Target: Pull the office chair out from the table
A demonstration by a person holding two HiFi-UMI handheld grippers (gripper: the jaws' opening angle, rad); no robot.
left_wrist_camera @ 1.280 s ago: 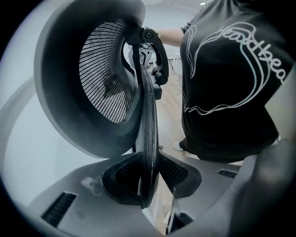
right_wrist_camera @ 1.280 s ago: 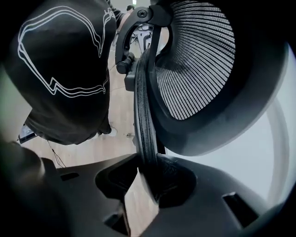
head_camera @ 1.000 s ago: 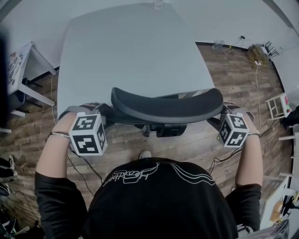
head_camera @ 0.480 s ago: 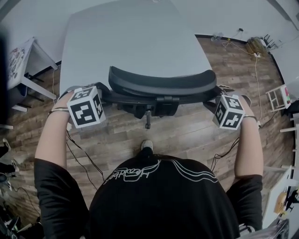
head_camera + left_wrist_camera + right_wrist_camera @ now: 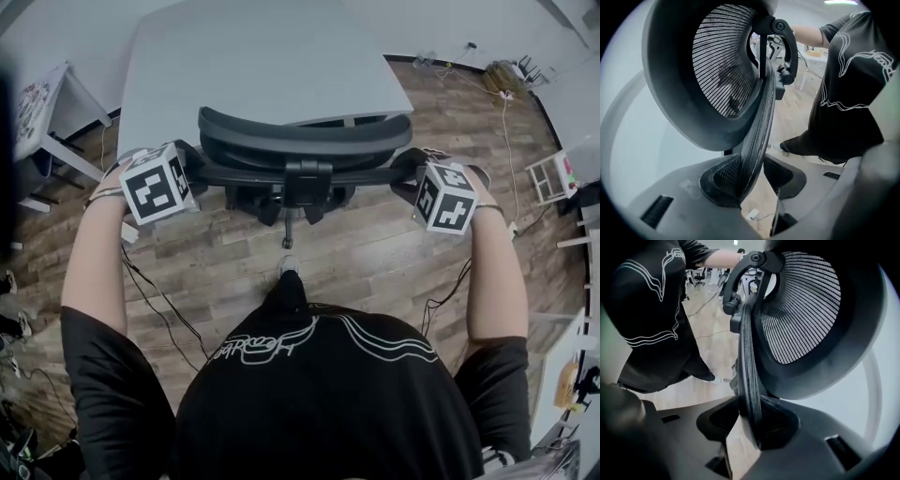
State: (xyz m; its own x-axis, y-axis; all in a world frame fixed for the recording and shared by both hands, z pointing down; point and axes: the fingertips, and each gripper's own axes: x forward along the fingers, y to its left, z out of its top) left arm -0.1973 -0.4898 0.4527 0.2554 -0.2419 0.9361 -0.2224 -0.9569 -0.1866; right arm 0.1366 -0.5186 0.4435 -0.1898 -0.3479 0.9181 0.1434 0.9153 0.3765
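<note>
**Head view.** The office chair (image 5: pixel 300 141), seen from above, stands at the near edge of the pale, smooth-topped table (image 5: pixel 253 56). Its curved black upper part overlaps that edge, and a dark central mount sits just behind it. The floor (image 5: pixel 375 253) is wood-grain planking. The left gripper (image 5: pixel 190 161) and right gripper (image 5: pixel 410 171), each carrying a cube with square markers, meet the two ends of the chair's upper bar. The person's black printed shirt (image 5: pixel 319 394) fills the foreground.

**Left gripper view.** A thin, ribbed mesh edge (image 5: pixel 759 122) of the chair runs upright between the matt grey jaws of the left gripper (image 5: pixel 752 180). The jaws are opening. The mesh lies against one pad, and a gap showing the floor separates it from the other pad. Beyond the jaws sits an oval mesh shell (image 5: pixel 722 65) with a thick, smooth rim, joined by a C-shaped black bracket (image 5: pixel 787 42).

**Right gripper view.** The right gripper (image 5: pixel 750 423) is clenched on the same kind of mesh edge (image 5: pixel 749 357), which is seated in the hollow pads. The oval shell (image 5: pixel 806 310), with fine parallel ribbing, curves to the right. A glossy bracket (image 5: pixel 740 268) arches above it.
</note>
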